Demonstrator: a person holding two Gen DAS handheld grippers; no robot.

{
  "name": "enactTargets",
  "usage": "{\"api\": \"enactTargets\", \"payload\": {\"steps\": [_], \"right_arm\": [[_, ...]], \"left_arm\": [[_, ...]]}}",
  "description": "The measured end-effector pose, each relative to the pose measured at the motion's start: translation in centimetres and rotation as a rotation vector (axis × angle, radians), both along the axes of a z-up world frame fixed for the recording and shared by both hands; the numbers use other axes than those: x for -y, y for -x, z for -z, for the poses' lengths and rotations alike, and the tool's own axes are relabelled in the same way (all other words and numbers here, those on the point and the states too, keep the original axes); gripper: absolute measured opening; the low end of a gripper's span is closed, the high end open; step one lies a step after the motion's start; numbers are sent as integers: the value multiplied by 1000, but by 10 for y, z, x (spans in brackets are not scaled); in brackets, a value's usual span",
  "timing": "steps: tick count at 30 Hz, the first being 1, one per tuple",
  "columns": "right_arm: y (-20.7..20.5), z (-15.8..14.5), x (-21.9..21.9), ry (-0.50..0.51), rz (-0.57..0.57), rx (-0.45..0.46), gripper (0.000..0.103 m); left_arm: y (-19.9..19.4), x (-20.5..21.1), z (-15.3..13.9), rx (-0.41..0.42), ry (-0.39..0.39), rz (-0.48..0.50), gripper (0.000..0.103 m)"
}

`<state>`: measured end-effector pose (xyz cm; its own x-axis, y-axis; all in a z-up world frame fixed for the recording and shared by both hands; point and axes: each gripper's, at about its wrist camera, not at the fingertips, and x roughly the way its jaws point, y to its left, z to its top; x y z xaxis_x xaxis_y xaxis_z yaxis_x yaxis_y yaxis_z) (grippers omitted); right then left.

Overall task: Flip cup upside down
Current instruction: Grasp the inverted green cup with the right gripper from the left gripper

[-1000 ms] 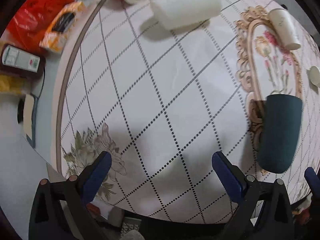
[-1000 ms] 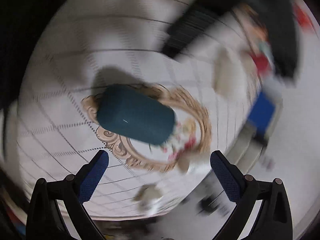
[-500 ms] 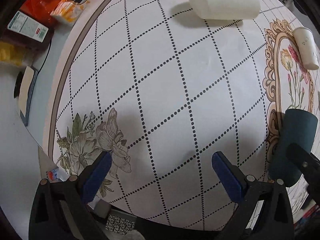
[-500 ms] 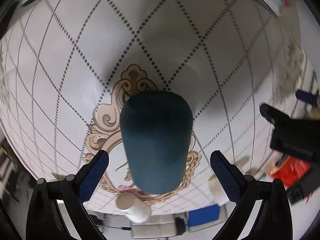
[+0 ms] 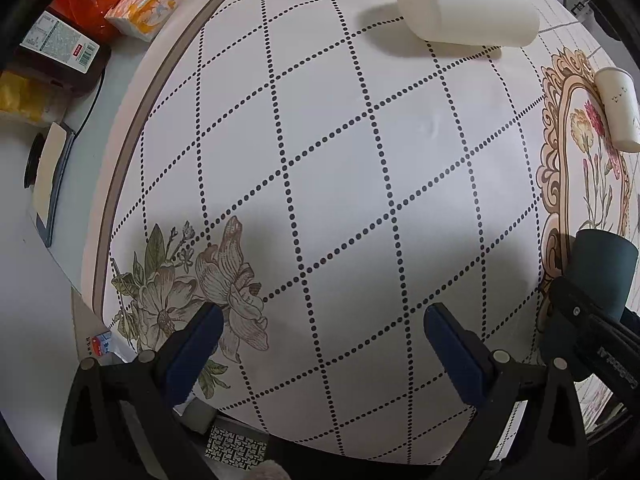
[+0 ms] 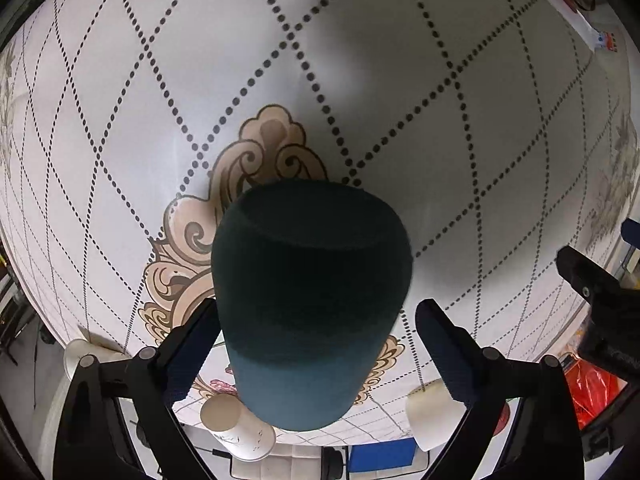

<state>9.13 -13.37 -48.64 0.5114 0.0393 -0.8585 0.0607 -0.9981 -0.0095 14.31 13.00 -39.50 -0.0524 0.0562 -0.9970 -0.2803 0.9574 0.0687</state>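
A dark teal cup [image 6: 312, 300] stands on the patterned tablecloth [image 6: 400, 80], its flat end facing the camera in the right wrist view. My right gripper [image 6: 318, 344] is open, with its blue fingers on either side of the cup; the left finger looks close to or touching its wall, the right one stands apart. The cup [image 5: 604, 276] also shows at the right edge of the left wrist view, partly hidden by the right gripper's black body [image 5: 592, 332]. My left gripper [image 5: 320, 344] is open and empty over bare cloth near the table's front edge.
A large white cup [image 5: 468, 12] lies on its side at the far side of the table. A small paper cup [image 5: 618, 112] lies near the floral frame. Snack packets [image 5: 160, 0] and a red bag [image 5: 86, 4] sit beyond the table's left rim.
My right gripper has swung round and closed in on the teal cup, which now sits between its fingers. My left gripper has drifted back, and the right gripper's body has entered its view.
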Motion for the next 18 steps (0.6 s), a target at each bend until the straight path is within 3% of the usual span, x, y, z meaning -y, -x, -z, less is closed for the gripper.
{"api": "enactTargets", "payload": {"steps": [10,18], "right_arm": [[-4,11,-9,0,32,10,72],[-1,13,-10,-19,77,1,72]], "left_arm": [[-16,1,-9,6,2,11,103],[-28,13,-18,11,-2,29,103]]}}
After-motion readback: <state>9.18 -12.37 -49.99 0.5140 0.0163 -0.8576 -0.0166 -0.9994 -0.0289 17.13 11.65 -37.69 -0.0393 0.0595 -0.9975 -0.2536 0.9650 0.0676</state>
